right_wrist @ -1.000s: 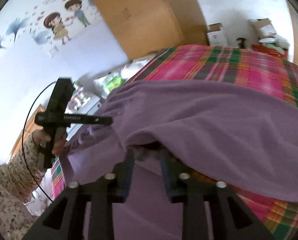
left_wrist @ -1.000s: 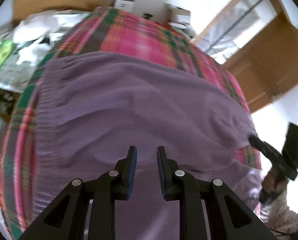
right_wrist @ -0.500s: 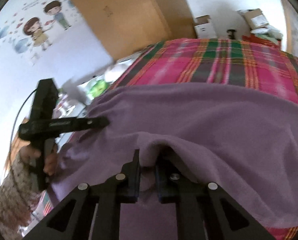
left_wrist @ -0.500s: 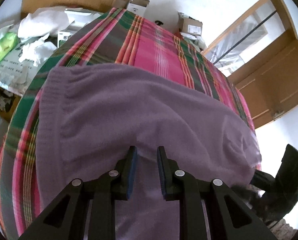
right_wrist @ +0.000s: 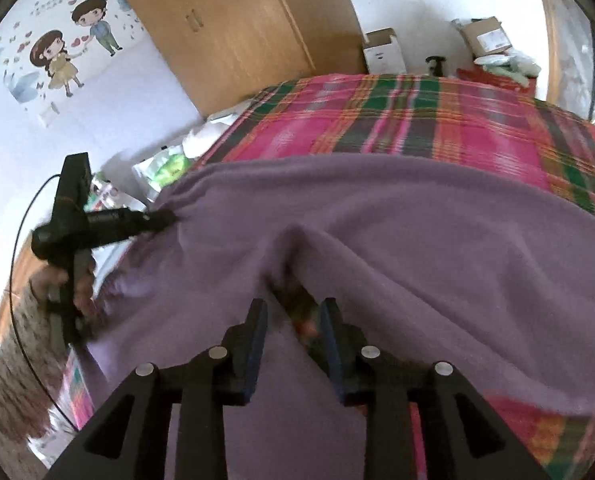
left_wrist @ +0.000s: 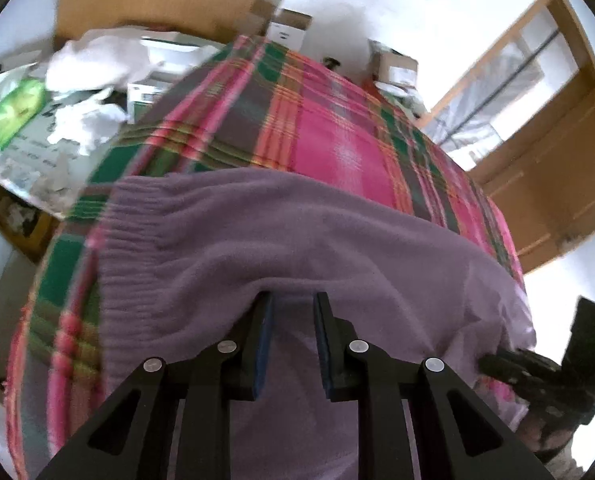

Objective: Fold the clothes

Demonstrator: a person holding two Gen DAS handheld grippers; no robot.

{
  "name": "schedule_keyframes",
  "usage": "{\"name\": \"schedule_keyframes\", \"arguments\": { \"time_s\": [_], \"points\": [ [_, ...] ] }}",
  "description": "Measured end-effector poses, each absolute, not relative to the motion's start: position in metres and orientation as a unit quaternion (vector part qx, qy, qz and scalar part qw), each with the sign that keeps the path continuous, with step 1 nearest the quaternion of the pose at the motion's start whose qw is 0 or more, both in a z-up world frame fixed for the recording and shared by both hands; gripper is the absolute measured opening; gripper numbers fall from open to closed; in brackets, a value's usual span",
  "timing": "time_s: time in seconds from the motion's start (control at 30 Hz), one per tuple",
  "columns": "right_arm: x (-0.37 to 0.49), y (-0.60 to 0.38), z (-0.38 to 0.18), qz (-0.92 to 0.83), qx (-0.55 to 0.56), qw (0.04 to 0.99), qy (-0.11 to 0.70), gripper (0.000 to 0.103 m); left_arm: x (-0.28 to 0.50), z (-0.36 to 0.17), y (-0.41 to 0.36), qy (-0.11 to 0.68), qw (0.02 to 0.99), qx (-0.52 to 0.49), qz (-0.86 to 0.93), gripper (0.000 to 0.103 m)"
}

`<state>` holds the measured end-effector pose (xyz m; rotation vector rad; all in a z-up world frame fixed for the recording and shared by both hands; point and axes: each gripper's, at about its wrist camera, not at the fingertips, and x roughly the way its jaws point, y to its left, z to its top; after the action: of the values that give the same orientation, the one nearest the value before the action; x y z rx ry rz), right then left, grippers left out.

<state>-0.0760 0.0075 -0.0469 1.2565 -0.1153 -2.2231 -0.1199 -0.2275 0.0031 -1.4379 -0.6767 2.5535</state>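
A purple knit sweater lies spread on a pink and green plaid bedspread, its ribbed hem at the left. My left gripper has a fold of the sweater draped over its fingertips. In the right wrist view the left gripper pinches the sweater at its left edge, with wrinkles pulling toward it. My right gripper has its jaws opening; a raised fold stands just past the tips and the pads do not press it. From the left wrist view the right gripper is dark and blurred at the sweater's right edge.
A wooden wardrobe and cardboard boxes stand beyond the bed. White bags and papers pile up beside the bed's left side. A wooden door is at the right. A person's hand holds the left gripper.
The right gripper closed on a sweater fold half a second ago and has now opened off it. The left gripper drew back with the sweater, baring more bedspread beyond it.
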Motion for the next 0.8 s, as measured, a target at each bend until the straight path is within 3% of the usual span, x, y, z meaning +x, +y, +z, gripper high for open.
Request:
{"name": "schedule_keyframes", "arguments": {
  "time_s": [0.17, 0.8],
  "points": [
    [-0.056, 0.045, -0.062, -0.833, 0.498, 0.236, -0.046, 0.039, -0.093, 0.005, -0.251, -0.238, 0.041, -0.477, 0.845, 0.021],
    [0.000, 0.055, -0.055, -0.859, 0.475, 0.191, 0.008, 0.036, 0.016, 0.012, -0.273, -0.213, -0.008, -0.477, 0.853, 0.021]
  ]
}}
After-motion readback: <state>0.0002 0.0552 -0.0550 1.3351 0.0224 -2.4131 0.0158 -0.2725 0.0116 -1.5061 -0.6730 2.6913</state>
